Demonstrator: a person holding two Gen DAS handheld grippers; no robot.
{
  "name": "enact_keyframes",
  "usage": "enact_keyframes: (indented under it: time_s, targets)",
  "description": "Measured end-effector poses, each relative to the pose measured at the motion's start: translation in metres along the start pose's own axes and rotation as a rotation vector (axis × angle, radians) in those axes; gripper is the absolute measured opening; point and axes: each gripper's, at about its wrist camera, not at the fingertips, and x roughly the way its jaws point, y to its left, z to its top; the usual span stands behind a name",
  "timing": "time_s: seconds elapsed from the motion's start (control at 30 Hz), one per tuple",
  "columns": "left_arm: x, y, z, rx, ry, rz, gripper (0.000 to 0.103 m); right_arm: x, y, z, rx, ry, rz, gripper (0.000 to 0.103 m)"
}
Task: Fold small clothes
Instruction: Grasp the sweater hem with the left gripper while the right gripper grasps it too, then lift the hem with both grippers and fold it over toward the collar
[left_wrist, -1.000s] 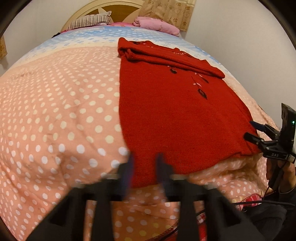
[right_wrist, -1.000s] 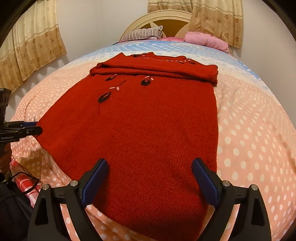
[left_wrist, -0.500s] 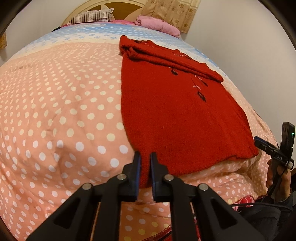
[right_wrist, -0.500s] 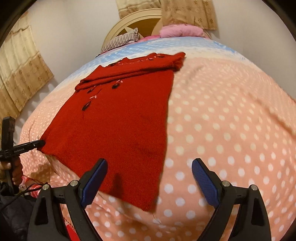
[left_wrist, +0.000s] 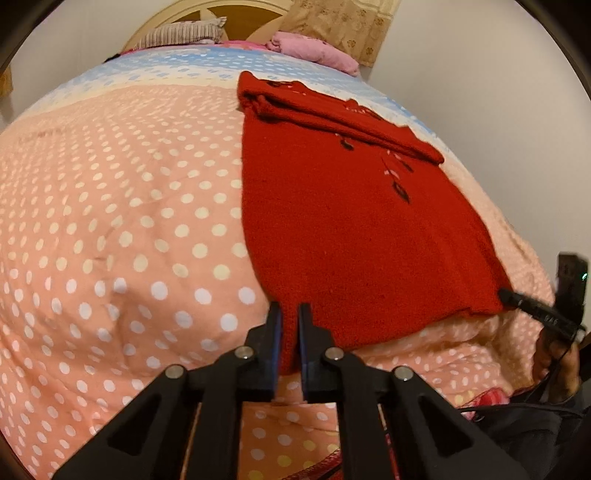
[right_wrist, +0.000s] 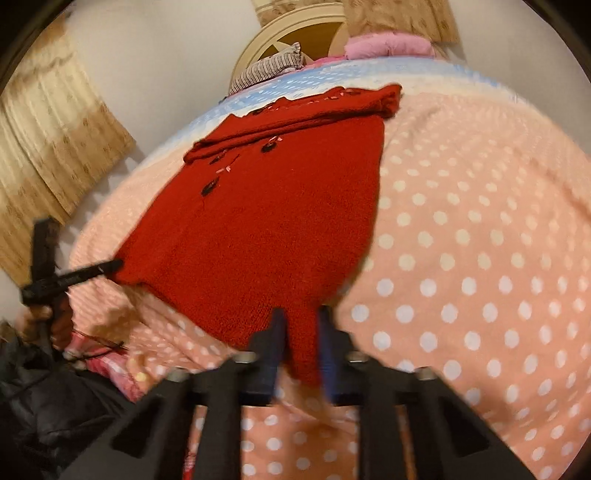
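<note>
The left gripper (left_wrist: 289, 314) is clamped on the near left hem corner of the red sweater (left_wrist: 343, 229). The right gripper (right_wrist: 301, 321) is seen with jaws closing, the right hem corner between them. The sweater is spread flat on the polka-dot bedspread (left_wrist: 129, 221), its long axis running away towards the headboard (right_wrist: 306, 33), sleeves folded across the far end. A curtain (right_wrist: 48, 147) beside the bed is shown only in the right view.
</note>
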Motion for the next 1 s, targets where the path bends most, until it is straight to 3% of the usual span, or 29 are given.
enact_keyframes:
  time_s: [0.5,0.73,1.0]
  targets:
    - [-0.027,-0.003,0.020,0.024,-0.090,-0.052,0.008,-0.040,-0.014,0.013,0.144,-0.189,0.240,0.008]
    - [-0.027,0.000,0.035,0.014,-0.111,-0.078,0.008,-0.054,-0.021,0.034,0.204,-0.247,0.291,0.007]
    - [-0.034,0.001,0.064,-0.005,-0.173,-0.122,0.007,-0.075,-0.009,0.075,0.160,-0.320,0.296,0.007]
